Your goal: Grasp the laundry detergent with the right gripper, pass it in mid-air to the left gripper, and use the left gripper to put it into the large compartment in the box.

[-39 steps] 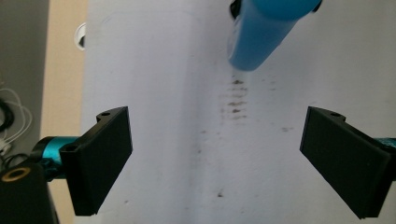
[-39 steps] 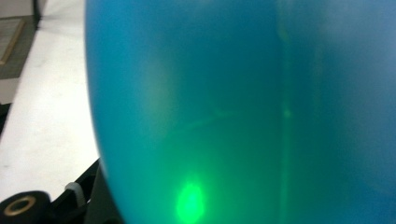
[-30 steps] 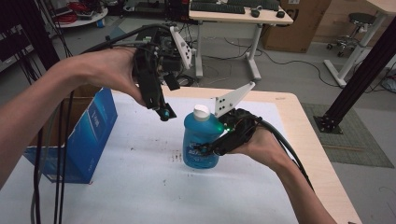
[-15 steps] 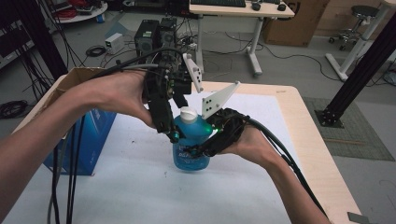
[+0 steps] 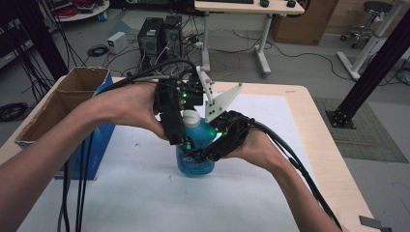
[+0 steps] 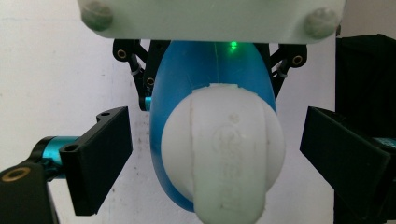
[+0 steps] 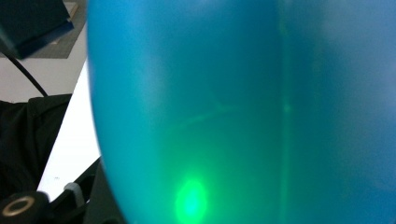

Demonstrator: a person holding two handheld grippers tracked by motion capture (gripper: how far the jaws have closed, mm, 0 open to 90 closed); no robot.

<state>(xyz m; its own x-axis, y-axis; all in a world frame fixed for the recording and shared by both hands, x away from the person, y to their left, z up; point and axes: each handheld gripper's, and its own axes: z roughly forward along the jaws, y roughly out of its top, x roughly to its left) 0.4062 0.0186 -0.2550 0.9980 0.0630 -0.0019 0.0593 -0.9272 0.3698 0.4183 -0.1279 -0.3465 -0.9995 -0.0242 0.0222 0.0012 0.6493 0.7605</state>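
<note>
A blue bottle (image 5: 193, 163) with a white cap (image 5: 189, 116) stands on the white mat. My right gripper (image 5: 212, 145) comes in from the right and is shut on the bottle's body, whose blue wall (image 7: 243, 112) sits right against its camera. My left gripper (image 5: 181, 139) points down over the bottle top. In the left gripper view its two black jaws stand open on either side of the cap (image 6: 224, 154), with a gap on each side. The left gripper (image 6: 224, 163) touches nothing.
An open cardboard box with a blue side (image 5: 63, 104) stands at the table's left edge. The white mat (image 5: 145, 203) covers most of the wooden table (image 5: 333, 159). Cables trail from both grippers along the forearms. Desks and computer towers stand on the floor beyond.
My left gripper has come down and to the right, from above-left of the bottle to straddling its cap. The right gripper has kept its hold on the bottle.
</note>
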